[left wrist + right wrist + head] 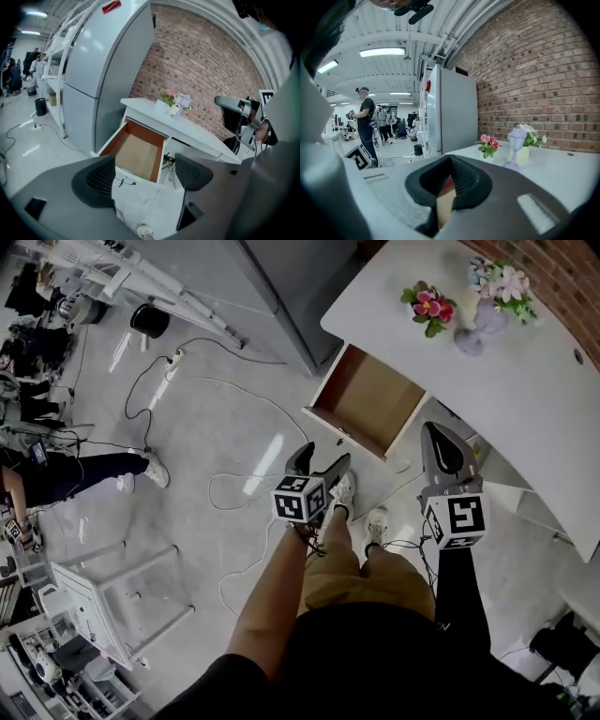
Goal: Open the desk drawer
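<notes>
Left hand-held gripper (145, 177): jaws wide apart, nothing between them. Right hand-held gripper (449, 183): jaws closed together, empty. Both hover near the white-fronted, brown-lined wooden drawer (370, 401), which stands pulled out from under the white bench (544, 399).

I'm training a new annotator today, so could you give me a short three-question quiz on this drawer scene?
1. True or false: the drawer of the white desk is pulled out.
2. The potted flowers stand: A in the drawer; B on the desk top; C on a chair.
3. Fill in: the left tongs stand ____, with nothing between them.
Key: 1 true; 2 B; 3 open.
</notes>
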`<state>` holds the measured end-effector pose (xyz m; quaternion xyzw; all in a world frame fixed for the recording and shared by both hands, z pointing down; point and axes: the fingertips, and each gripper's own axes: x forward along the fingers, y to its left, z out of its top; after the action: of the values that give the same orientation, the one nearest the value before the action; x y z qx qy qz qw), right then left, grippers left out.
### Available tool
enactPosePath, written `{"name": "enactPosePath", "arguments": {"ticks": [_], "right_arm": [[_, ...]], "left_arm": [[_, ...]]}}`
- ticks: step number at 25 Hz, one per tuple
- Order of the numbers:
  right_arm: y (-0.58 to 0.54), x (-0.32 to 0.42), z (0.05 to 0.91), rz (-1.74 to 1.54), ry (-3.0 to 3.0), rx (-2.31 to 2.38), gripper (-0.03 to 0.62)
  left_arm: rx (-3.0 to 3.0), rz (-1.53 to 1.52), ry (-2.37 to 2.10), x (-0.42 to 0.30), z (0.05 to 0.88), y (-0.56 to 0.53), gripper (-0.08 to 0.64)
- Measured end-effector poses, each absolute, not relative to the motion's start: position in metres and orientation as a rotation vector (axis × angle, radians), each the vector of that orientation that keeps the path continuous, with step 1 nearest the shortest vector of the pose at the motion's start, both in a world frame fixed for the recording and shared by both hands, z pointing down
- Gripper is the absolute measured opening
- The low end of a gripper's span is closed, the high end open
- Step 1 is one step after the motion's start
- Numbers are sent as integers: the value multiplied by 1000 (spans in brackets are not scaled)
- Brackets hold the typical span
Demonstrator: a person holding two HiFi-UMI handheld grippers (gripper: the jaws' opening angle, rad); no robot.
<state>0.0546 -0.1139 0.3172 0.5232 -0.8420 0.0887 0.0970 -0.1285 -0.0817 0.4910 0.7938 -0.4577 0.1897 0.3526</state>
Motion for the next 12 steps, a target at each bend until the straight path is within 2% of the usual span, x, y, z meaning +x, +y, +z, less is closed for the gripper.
{"name": "enactPosePath", "arguments": {"ticks": [12], "right_arm": [[-101,68,223,100,-2524,1570,0]], "left_arm": [[2351,331,-1364,-110,294,-110,382]]}}
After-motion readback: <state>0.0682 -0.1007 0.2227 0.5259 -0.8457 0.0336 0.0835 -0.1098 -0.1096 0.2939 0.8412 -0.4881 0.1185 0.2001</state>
